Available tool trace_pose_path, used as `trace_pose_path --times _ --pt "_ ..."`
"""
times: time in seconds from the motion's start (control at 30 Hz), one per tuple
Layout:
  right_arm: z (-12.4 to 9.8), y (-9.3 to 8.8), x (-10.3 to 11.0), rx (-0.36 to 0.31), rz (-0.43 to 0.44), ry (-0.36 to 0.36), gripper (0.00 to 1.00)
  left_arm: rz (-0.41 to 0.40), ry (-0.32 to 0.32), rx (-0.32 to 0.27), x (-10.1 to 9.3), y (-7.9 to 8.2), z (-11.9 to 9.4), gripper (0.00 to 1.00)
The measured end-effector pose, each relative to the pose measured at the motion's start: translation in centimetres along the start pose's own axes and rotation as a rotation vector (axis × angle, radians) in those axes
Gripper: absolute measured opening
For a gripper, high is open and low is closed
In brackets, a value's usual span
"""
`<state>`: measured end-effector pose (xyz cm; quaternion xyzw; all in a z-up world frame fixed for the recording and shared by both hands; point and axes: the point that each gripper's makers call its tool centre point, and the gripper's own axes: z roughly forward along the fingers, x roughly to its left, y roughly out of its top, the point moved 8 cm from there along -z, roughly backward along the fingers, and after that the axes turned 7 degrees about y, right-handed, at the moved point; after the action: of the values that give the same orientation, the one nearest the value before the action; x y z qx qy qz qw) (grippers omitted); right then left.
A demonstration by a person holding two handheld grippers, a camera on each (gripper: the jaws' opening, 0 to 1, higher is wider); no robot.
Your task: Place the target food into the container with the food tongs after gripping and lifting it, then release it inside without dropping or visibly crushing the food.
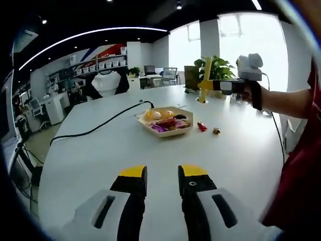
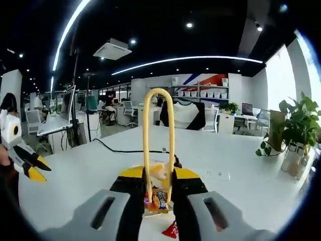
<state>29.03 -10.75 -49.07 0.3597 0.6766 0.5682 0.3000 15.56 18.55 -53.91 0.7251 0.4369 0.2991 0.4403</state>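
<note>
A shallow beige container (image 1: 149,125) with several coloured snacks sits mid-table. Just right of it lie a red wrapped candy (image 1: 202,126) and a small brown-gold candy (image 1: 216,131). My right gripper (image 1: 211,86) hovers high behind them, shut on yellow food tongs (image 1: 205,79) that hang upright. In the right gripper view the tongs (image 2: 157,93) loop up between my jaws (image 2: 159,182); the container (image 2: 158,200) and the red candy (image 2: 172,231) lie below, and the tong tips are hidden. My left gripper (image 1: 163,181) is open and empty over the near table, seen also as the left gripper (image 2: 39,169).
A black cable (image 1: 100,125) crosses the white table (image 1: 90,165) toward the container. Potted plants (image 1: 216,68) stand at the far edge. The person's red sleeve (image 1: 301,175) is at the right. Office chairs and desks are beyond the table.
</note>
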Motion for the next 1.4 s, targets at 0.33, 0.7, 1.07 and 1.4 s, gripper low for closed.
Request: trace_pose_path --times 0.33,0.7,1.07,1.4 --pt "2.4 0.8 -1.2 -0.033 0.012 0.014 0.24 -0.027 0.039 0.025 0.0 -1.3 -0.9 0.26" --pt "-3.1 1.7 -2.8 -0.067 0.043 -0.043 0.24 0.002 -0.013 0.006 -1.4 -0.4 0.7 0.26" --pt "-9.2 -0.1 -2.8 -0.065 0.108 -0.14 0.24 0.031 -0.084 -0.022 -2.8 0.1 1.6 0.26" --pt "-14.0 -1.1 -3.1 -0.065 0.118 -0.174 0.24 0.067 -0.127 -0.017 -5.1 1.0 2.7 0.26"
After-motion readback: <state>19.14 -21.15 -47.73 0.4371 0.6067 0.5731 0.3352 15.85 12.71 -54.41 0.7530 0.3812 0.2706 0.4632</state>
